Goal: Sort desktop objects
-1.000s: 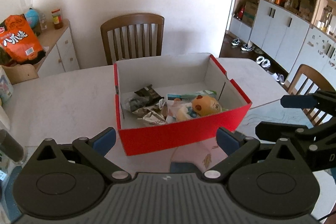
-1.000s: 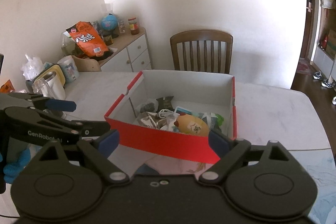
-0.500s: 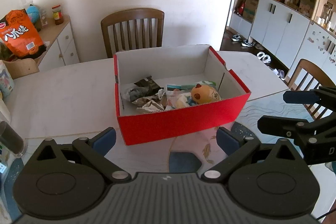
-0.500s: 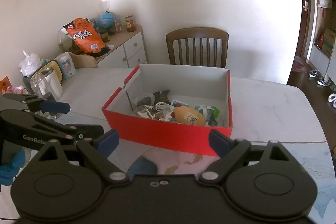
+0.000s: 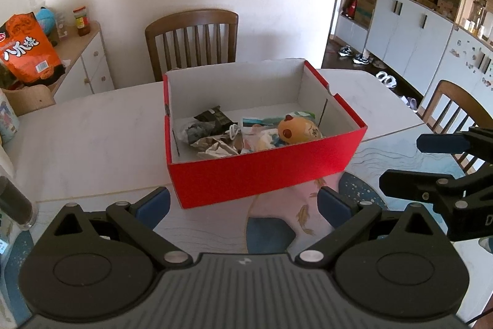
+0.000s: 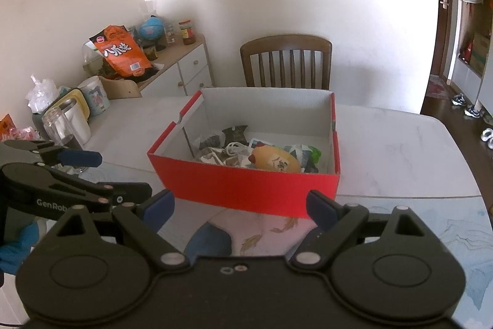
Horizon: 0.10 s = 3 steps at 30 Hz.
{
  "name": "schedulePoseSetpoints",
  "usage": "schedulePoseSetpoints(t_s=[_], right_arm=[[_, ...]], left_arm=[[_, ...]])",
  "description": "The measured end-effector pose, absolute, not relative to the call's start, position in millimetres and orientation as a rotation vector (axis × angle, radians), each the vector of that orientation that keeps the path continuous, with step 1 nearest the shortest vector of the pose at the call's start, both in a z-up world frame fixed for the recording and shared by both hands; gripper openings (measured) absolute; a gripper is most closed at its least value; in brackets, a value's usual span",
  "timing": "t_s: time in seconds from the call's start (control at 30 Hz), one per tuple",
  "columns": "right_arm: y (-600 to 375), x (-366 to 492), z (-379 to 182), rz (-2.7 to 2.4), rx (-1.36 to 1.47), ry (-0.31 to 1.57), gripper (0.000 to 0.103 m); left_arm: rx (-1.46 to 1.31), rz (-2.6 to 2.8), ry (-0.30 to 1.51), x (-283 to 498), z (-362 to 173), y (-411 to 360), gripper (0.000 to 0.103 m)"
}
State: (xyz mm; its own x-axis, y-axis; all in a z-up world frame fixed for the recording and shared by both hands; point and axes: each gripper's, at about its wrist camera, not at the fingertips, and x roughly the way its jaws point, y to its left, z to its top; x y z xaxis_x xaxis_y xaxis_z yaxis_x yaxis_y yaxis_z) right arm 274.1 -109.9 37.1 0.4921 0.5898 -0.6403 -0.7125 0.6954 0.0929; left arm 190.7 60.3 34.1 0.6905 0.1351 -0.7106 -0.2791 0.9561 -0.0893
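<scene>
A red cardboard box (image 5: 265, 171) (image 6: 246, 185) stands open on the white table. Inside lie a yellow plush toy (image 5: 297, 130) (image 6: 277, 161), dark crumpled wrappers (image 5: 209, 125) (image 6: 222, 141), a white cord and flat packets. My left gripper (image 5: 243, 205) is open and empty, in front of the box's near wall. My right gripper (image 6: 240, 205) is open and empty, also in front of the box. Each gripper shows in the other's view, the right one (image 5: 437, 165) at the right edge, the left one (image 6: 83, 171) at the left edge.
A patterned blue-and-pink mat (image 5: 283, 221) lies under the box's near edge. A wooden chair (image 5: 192, 39) stands behind the table, another (image 5: 456, 107) at its right. Jars and cups (image 6: 67, 122) crowd the table's left end. A sideboard (image 6: 172, 67) holds an orange snack bag.
Both grippers have drawn back from the box and risen a little; the box looks smaller and farther. Both stay open and empty.
</scene>
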Motion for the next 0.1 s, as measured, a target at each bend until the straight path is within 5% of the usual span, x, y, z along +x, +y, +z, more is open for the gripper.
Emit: schedulePoseSetpoints(t_s=[0.1], right_arm=[[-111.3,274.5,35.1,0.792,-0.187,0.704,0.093]], left_arm=[[-0.201,0.231,0.776,191.2,33.7,59.5,0.102]])
